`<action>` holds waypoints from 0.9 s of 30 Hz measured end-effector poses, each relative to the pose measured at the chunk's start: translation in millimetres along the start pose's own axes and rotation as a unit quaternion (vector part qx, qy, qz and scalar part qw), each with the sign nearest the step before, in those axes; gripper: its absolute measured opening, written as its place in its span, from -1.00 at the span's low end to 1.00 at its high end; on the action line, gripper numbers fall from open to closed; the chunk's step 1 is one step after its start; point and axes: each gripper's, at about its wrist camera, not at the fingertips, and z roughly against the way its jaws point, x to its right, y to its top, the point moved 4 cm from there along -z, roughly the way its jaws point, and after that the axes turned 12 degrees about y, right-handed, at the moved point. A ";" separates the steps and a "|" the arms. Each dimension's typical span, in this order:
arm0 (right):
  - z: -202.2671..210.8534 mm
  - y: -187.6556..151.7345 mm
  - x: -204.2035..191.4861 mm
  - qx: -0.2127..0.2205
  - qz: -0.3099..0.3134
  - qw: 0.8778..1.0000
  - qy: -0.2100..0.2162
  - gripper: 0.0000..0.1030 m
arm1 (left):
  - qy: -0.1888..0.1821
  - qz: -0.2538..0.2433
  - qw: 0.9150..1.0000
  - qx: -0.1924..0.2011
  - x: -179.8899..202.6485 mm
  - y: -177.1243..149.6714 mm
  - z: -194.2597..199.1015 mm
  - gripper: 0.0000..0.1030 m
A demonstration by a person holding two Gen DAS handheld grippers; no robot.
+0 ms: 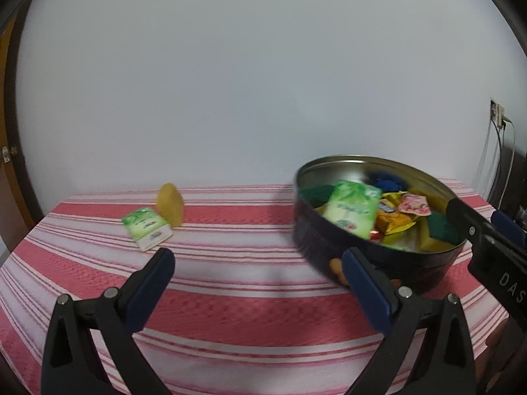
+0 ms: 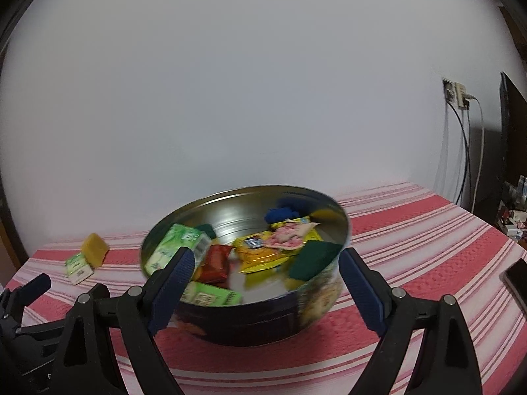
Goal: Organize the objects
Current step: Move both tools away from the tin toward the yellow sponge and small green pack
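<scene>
On the striped cloth my round dark tin (image 2: 250, 322) stands upright and open, filled with green packets, yellow and red snack packs, sponges and what looks like blue yarn, while a green packet (image 1: 147, 228) touches a yellow block (image 1: 170, 204) well left.

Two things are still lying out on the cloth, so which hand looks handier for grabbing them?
Left, probably. The left gripper is open facing the green packet and yellow block, while the right gripper faces the tin.
</scene>
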 end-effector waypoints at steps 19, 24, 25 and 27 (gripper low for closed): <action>-64.9 -10.4 -121.0 -0.036 0.030 0.996 0.071 0.77 | 0.119 0.067 0.989 -0.049 -144.7 4.6 -72.6 0.99; -91.8 -11.0 -145.5 -0.054 0.034 0.994 0.087 0.77 | 0.127 0.085 0.985 -0.073 -166.5 7.1 -99.4 0.99; -98.3 -11.2 -150.5 -0.060 0.035 0.994 0.089 0.77 | 0.129 0.086 0.985 -0.076 -168.3 8.1 -103.8 0.99; -110.5 -11.2 -158.2 -0.067 0.035 0.993 0.093 0.77 | 0.133 0.083 0.984 -0.080 -170.2 11.7 -113.8 0.99</action>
